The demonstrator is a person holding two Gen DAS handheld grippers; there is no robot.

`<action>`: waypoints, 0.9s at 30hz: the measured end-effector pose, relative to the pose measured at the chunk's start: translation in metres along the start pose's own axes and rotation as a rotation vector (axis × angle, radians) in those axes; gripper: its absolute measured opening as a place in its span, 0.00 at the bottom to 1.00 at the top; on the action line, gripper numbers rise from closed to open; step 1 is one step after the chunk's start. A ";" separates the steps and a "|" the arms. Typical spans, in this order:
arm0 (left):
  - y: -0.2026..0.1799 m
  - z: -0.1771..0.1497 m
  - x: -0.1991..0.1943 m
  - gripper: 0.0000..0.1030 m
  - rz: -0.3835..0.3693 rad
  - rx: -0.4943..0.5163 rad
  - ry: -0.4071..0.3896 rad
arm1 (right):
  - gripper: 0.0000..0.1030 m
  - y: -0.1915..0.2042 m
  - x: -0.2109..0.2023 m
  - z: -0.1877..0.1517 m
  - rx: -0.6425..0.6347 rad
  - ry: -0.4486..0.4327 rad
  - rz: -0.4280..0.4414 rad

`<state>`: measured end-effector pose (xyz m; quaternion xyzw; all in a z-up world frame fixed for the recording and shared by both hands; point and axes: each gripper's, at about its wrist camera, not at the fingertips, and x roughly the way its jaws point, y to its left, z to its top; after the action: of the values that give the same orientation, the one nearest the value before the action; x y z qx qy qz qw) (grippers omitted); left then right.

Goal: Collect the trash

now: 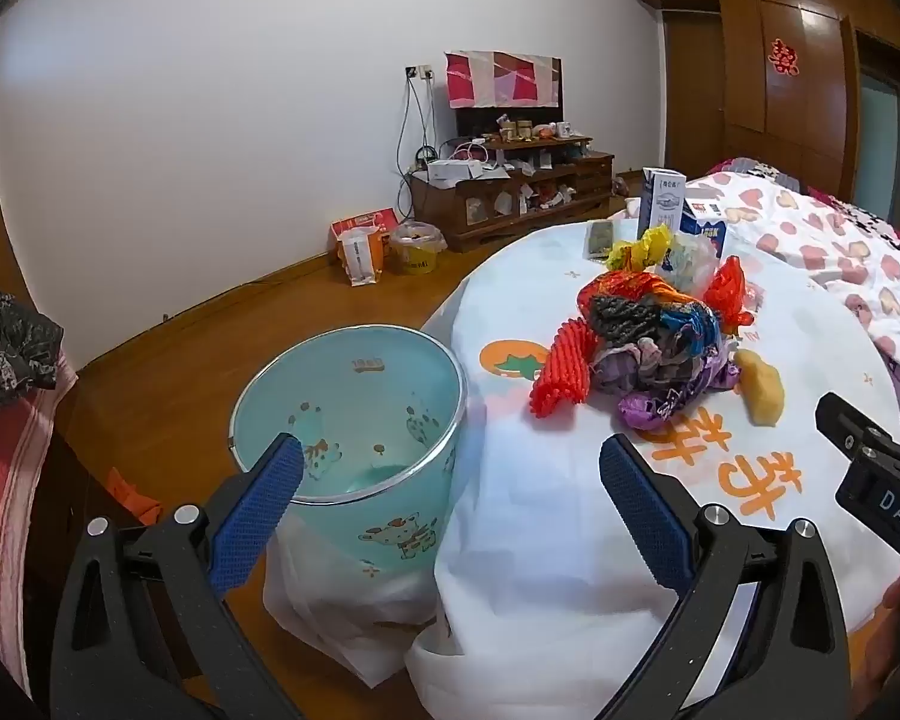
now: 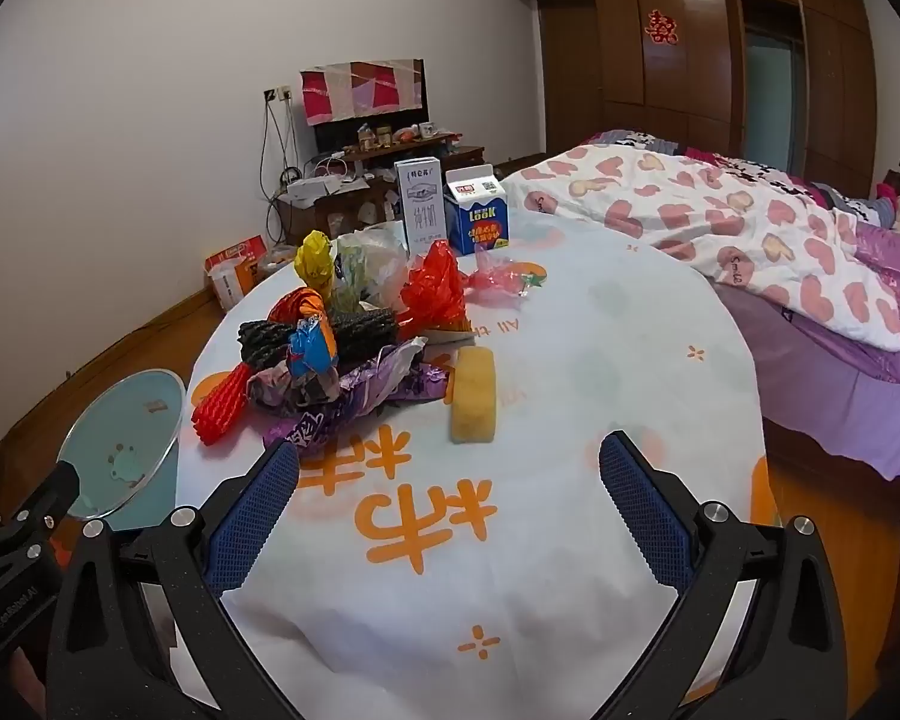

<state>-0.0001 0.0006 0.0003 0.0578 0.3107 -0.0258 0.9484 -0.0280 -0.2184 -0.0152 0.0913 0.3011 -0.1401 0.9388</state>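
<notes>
At the far left, the bin (image 1: pixel 354 414) stands on the floor (image 1: pixel 210 354) just beside the round surface (image 1: pixel 570 510), its mouth wide and showing only a few specks and a pale scrap at the bottom. A white bag (image 1: pixel 342 618) lies at its foot. The left claw (image 1: pixel 450 474) hangs over the gap between bin and surface, spread wide with nothing between its blue pads (image 1: pixel 258 516); one pad sits in front of the bin's rim, the other over the white cloth.

Right of the bin, the trash heap (image 1: pixel 648 342) sits on the surface near its middle: a red foam net (image 1: pixel 561 375) at the left edge of the heap, a dark net (image 2: pixel 330 333) across the top, purple wrappers (image 2: pixel 354 399) underneath, an orange and blue wrapper (image 2: pixel 312 348), a yellow wrapper (image 2: pixel 313 261) and a red plastic bag (image 2: pixel 435 291) toward the back. A yellow sponge (image 2: pixel 473 396) lies just beside the heap on its right, touching the purple wrappers or very nearly.

Behind the heap stand two cartons, a tall white one (image 2: pixel 423 207) and a short blue one (image 2: pixel 477 219), side by side.

The right claw (image 2: pixel 450 474) hovers over bare cloth in front of the sponge, spread wide and holding nothing.

At the far right is a bed (image 2: pixel 810 276) with a heart-print quilt (image 2: pixel 720 222).
</notes>
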 end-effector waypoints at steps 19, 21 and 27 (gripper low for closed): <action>-0.005 -0.002 0.003 0.94 -0.004 0.009 -0.012 | 0.96 -0.001 0.003 -0.001 0.016 0.011 0.009; -0.005 -0.003 0.003 0.94 -0.004 0.008 -0.013 | 0.96 -0.001 0.002 0.001 0.016 0.012 0.008; -0.005 -0.003 0.004 0.94 -0.007 0.009 -0.012 | 0.96 -0.001 0.003 -0.005 0.016 0.016 0.008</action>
<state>0.0011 -0.0039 -0.0046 0.0608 0.3053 -0.0308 0.9498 -0.0291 -0.2189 -0.0210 0.1011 0.3072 -0.1379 0.9361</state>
